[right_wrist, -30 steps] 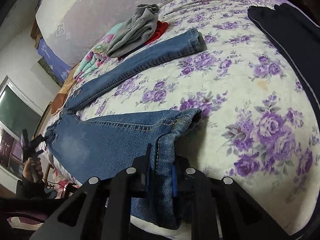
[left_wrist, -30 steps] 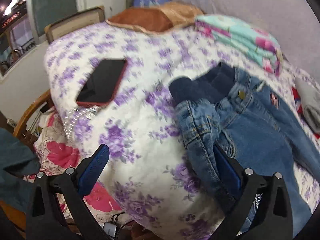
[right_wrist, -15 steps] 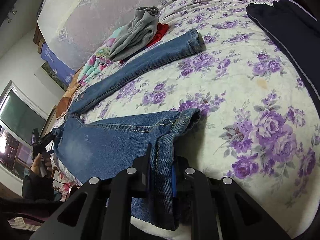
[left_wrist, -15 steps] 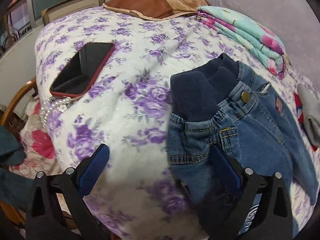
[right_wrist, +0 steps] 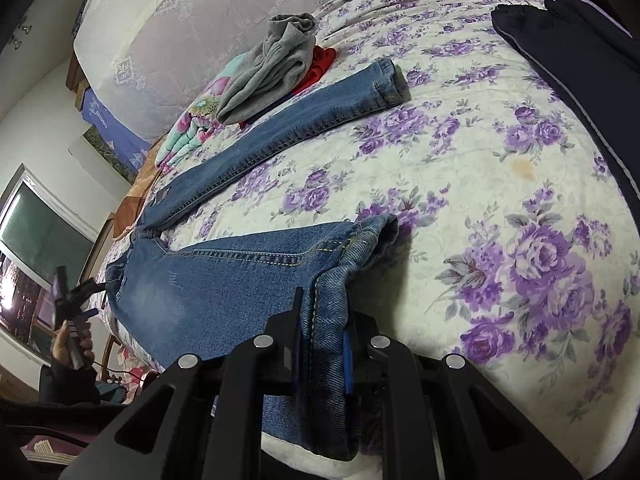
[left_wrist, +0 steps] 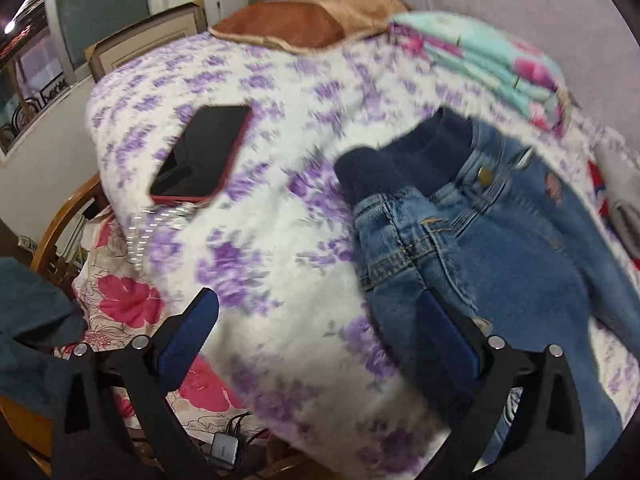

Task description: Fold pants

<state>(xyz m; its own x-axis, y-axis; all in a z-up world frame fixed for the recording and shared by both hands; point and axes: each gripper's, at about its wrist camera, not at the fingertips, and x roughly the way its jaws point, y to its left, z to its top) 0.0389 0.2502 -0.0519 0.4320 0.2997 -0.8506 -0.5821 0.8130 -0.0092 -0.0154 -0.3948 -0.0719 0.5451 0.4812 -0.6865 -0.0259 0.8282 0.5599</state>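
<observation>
In the left wrist view, a dark phone in a red case [left_wrist: 202, 154] is seen at the upper left of centre, lying on the purple-flowered bedspread [left_wrist: 260, 248]. At the bottom of the frame the left gripper [left_wrist: 316, 336] is held wide open: one blue pad is over bare bedspread at the lower left, and the other is pressed against or just beside the hip of the jeans [left_wrist: 480, 248] at the lower right; nothing is clamped. The waistband, with its dark knit lining turned out, is seen right of centre, and a folded floral blanket [left_wrist: 488, 64] is seen at the upper right. The view is blurred by motion.

In the right wrist view, the left gripper, small and held in a hand, is seen at the far left beside the waist of the jeans [right_wrist: 240, 280]. The jeans are laid flat on the bed with the legs spread apart: one leg is stretched toward the upper centre, ending beside a grey garment [right_wrist: 272, 68] over a red one, and the other is run to the bottom centre. There the right gripper [right_wrist: 322, 340] is closed on the hem edge of that near leg. A dark garment [right_wrist: 580, 56] is seen at the upper right.

No fold is judged to be made yet. The near leg is still to be laid over the far leg, the waist side brought across with it, and the length then folded down.
</observation>
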